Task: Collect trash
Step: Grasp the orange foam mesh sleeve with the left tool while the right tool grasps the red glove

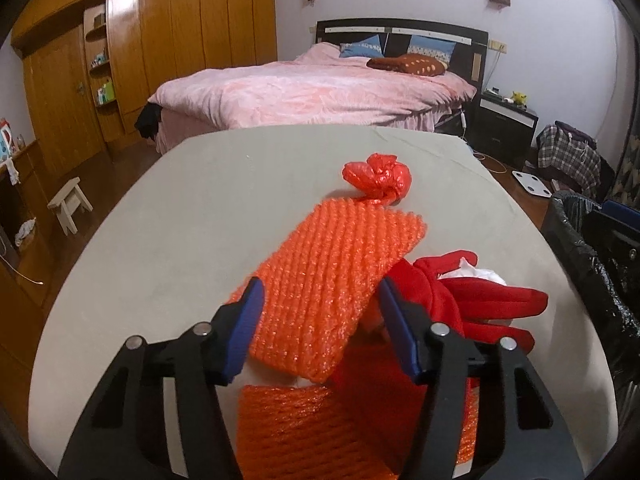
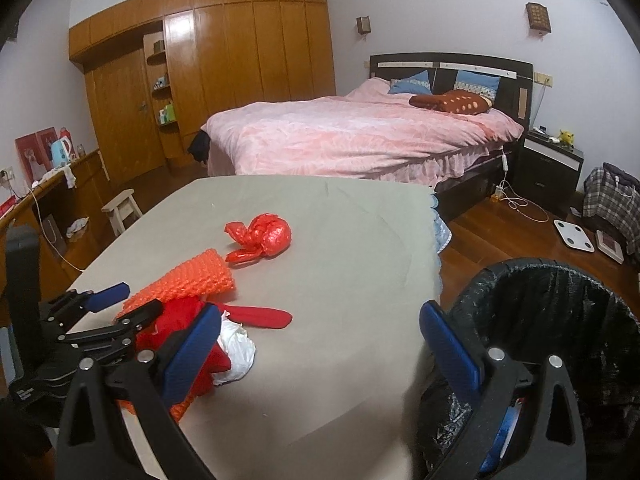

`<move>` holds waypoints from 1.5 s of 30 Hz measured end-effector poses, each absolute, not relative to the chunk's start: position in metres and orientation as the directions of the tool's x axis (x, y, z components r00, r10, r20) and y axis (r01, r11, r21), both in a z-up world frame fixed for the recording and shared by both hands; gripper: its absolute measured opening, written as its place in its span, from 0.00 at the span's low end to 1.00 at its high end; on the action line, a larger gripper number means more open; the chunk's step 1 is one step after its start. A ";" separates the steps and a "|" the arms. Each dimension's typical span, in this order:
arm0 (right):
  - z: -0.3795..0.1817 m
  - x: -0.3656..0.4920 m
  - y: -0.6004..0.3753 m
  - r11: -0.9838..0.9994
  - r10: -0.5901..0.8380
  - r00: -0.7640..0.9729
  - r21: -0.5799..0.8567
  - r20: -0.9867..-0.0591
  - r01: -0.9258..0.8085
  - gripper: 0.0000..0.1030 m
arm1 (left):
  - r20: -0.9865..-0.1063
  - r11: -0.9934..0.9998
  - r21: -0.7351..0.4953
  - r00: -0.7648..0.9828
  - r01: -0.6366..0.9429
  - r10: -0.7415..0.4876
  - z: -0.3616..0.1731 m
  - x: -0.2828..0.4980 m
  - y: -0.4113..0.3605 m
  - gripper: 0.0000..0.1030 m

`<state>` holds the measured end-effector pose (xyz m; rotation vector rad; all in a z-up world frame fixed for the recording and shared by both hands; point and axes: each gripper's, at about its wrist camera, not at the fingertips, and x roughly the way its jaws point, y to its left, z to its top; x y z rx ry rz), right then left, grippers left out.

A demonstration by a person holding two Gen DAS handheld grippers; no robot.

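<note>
The table (image 1: 160,208) is stretching out ahead of both grippers, covered in a plain grey cloth, with a pink bed (image 1: 304,96) lying well beyond its far edge. Off to the right of the right gripper (image 2: 320,344) the bin (image 2: 560,304) is standing just beside the table's edge, lined with a black bag, its rim sitting right behind the gripper's right finger. That right gripper is hanging wide open with nothing between its blue pads — only bare cloth is showing in the gap.

Now the trash, and it is all gathering around the left gripper (image 1: 320,320). An orange foam net (image 1: 320,280) is lying between its two blue pads, reaching away from the fingertips toward the far side of the table. The jaws are standing about half apart; the pads are flanking the net's sides, though whether they are actually pressing on it I cannot tell. A second piece of orange net (image 1: 296,428) is lying underneath, nearer the camera. Just to the right of that gripper's right finger a red glove (image 1: 488,300) is sprawling, fingers pointing right, with a white wad (image 1: 480,274) tucked against it. Beyond the net's far end a small knotted red bag (image 1: 378,176) is sitting, touching or nearly touching the net.
</note>
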<state>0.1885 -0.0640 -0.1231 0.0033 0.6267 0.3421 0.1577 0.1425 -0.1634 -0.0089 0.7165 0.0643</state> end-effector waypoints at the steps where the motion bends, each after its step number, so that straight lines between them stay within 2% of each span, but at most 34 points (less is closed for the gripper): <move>1: -0.124 0.188 -0.063 0.944 0.316 0.754 0.107 -0.575 -0.313 0.95 | -0.659 0.998 0.011 0.750 -0.062 0.054 -0.164 0.159 0.143 0.50; 3: -0.125 0.188 -0.062 0.942 0.319 0.752 0.108 -0.577 -0.316 0.95 | -0.670 0.999 -0.009 0.742 -0.053 0.034 -0.166 0.162 0.144 0.34; 6: -0.124 0.188 -0.059 0.939 0.328 0.749 0.109 -0.576 -0.327 0.95 | -0.664 0.998 -0.031 0.748 -0.053 0.019 -0.165 0.163 0.146 0.19; 10: -0.121 0.188 -0.054 0.933 0.342 0.749 0.113 -0.567 -0.341 0.95 | -0.636 0.998 -0.021 0.771 -0.057 0.031 -0.157 0.159 0.146 0.15; 16: -0.115 0.187 -0.033 0.913 0.390 0.734 0.130 -0.556 -0.386 0.89 | -0.599 0.995 -0.029 0.798 -0.096 0.059 -0.137 0.149 0.158 0.14; 21: -0.115 0.186 -0.007 0.883 0.446 0.696 0.151 -0.562 -0.444 0.74 | -0.574 0.991 0.014 0.811 -0.132 0.116 -0.123 0.142 0.168 0.14; 25: -0.117 0.180 0.013 0.864 0.471 0.676 0.144 -0.567 -0.482 0.67 | -0.581 0.987 0.020 0.802 -0.161 0.143 -0.122 0.136 0.178 0.14; 40: -0.152 0.189 0.034 0.862 0.445 0.612 0.127 -0.654 -0.492 0.52 | -0.603 0.980 -0.029 0.786 -0.196 0.139 -0.132 0.132 0.198 0.14; 45: -0.165 0.186 0.033 0.856 0.438 0.590 0.115 -0.679 -0.503 0.41 | -0.604 0.982 -0.039 0.787 -0.186 0.125 -0.134 0.135 0.197 0.14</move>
